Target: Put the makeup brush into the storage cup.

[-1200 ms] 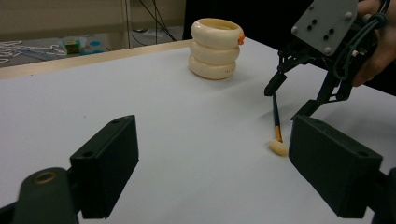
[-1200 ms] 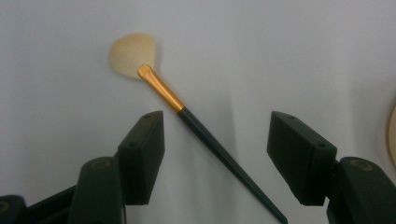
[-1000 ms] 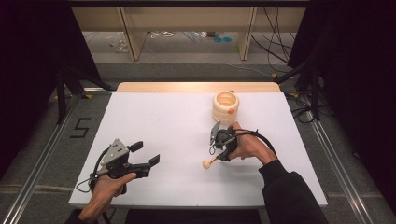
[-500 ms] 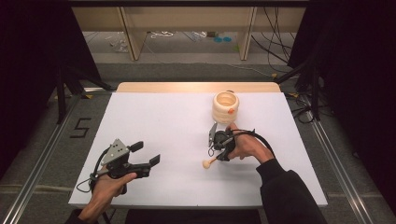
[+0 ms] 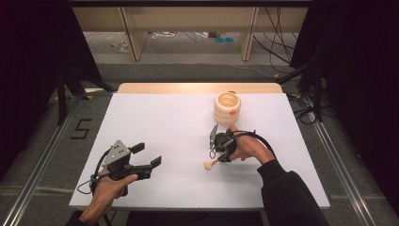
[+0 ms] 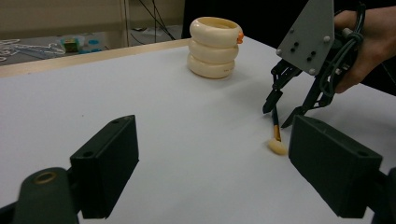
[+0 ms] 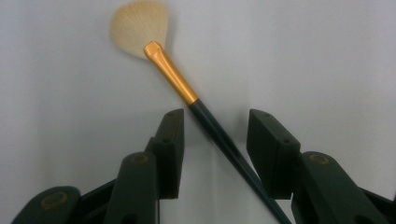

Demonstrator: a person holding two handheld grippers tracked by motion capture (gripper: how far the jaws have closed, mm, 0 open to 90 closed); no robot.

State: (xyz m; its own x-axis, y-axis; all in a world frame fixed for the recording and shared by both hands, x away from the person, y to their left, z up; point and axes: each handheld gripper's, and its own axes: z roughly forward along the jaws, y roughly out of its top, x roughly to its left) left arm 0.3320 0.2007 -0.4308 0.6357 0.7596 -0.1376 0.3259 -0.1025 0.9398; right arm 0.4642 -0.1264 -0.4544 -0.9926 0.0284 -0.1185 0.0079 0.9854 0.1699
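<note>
A fan brush (image 7: 173, 77) with pale bristles, a gold ferrule and a dark handle lies flat on the white table (image 5: 155, 117). My right gripper (image 7: 215, 116) points down over it, and the handle runs between the two jaws without touching either pad. The jaws have just been closing around it. In the high view the brush's bristles (image 5: 207, 165) stick out left of the right gripper (image 5: 217, 151). My left gripper (image 5: 149, 154) is held still at the near left, open with nothing in it; its own view looks across at the right gripper (image 6: 276, 116) and the brush (image 6: 276, 140).
A cream holder made of stacked rings (image 5: 227, 108) with a small orange spot on its rim stands just behind the right hand, near the table's far edge. A wooden strip (image 5: 197, 87) borders the back. Black cables trail from both grippers.
The right gripper's jaws have drawn closer together around the brush handle. Both hands have stayed in place, and the brush has not moved.
</note>
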